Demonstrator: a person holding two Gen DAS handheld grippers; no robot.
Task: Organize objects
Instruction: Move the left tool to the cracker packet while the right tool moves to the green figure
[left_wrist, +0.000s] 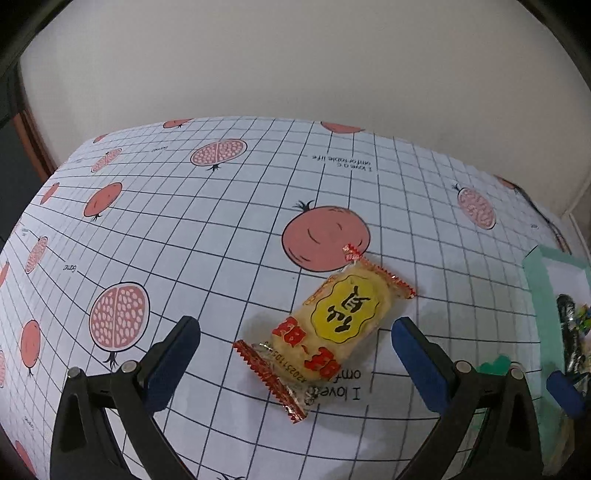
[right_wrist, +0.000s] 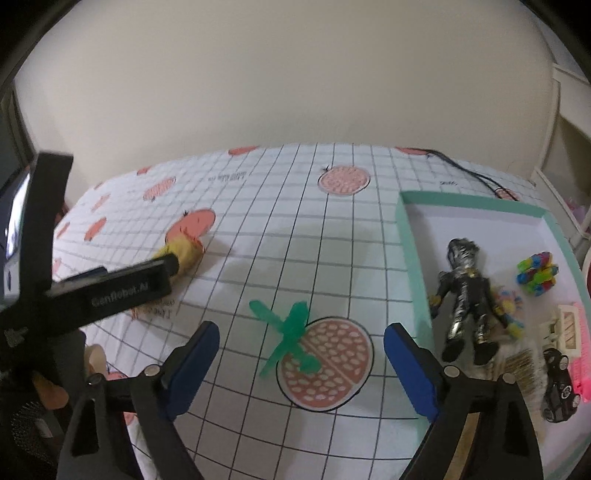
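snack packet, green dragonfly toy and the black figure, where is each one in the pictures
snack packet (left_wrist: 334, 323): left wrist view, on the yellow label at the middle of the wrapper.
green dragonfly toy (right_wrist: 290, 338): right wrist view, where its wings cross the body.
black figure (right_wrist: 466, 295): right wrist view, on its torso, lying in the tray.

We see a table (left_wrist: 229, 221) under grid-and-pomegranate cloth, snack packet (left_wrist: 332, 325) lying flat, green dragonfly toy (right_wrist: 288, 336) near a mint-rimmed tray (right_wrist: 410, 258) — black cable (right_wrist: 469, 171) at far edge.

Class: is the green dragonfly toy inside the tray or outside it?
Outside: the green dragonfly toy lies on the tablecloth, left of the tray.
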